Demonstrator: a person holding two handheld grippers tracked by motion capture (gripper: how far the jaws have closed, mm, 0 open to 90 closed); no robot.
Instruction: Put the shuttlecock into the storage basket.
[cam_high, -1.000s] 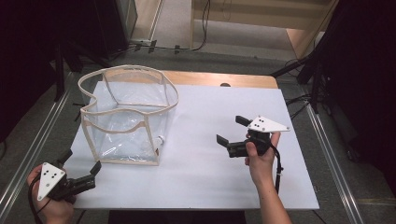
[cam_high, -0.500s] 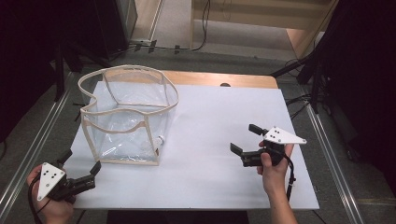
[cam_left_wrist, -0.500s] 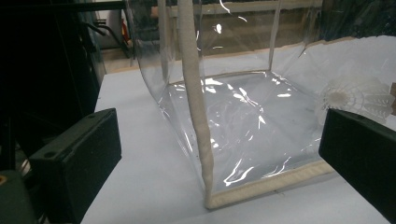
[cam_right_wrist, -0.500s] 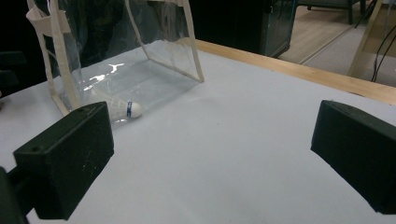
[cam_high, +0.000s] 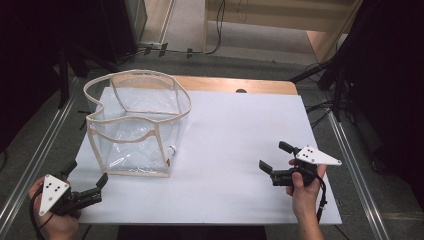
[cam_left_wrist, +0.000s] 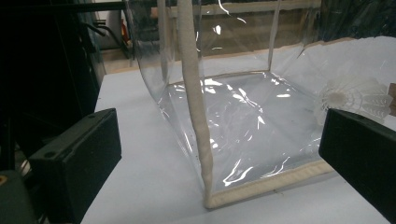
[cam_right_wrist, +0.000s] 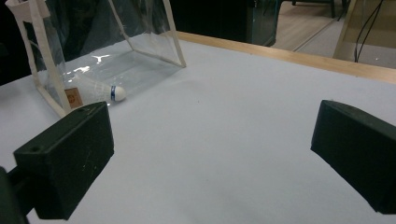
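Note:
A clear plastic bag (cam_high: 135, 125) with beige trim stands open-topped on the left of the white table (cam_high: 230, 130). A white shuttlecock (cam_high: 172, 149) lies at the bag's lower right side; I cannot tell whether it is inside the wall. My left gripper (cam_high: 86, 174) is open near the front left corner, jaws pointing at the bag (cam_left_wrist: 233, 116), and the shuttlecock (cam_left_wrist: 355, 95) shows beyond its right jaw. My right gripper (cam_high: 275, 156) is open at the front right, well away from the bag (cam_right_wrist: 116, 60) and the shuttlecock (cam_right_wrist: 100, 91). Nothing is between either pair of jaws.
A wooden strip (cam_high: 240, 85) runs along the table's far edge. Metal rails (cam_high: 350, 165) flank both sides. Dark stands (cam_high: 340, 65) and cables (cam_high: 215, 30) are on the floor beyond. White table surface lies between the bag and the right gripper.
The right gripper has moved right and toward the front edge, farther from the bag. The left gripper and the bag have stayed put.

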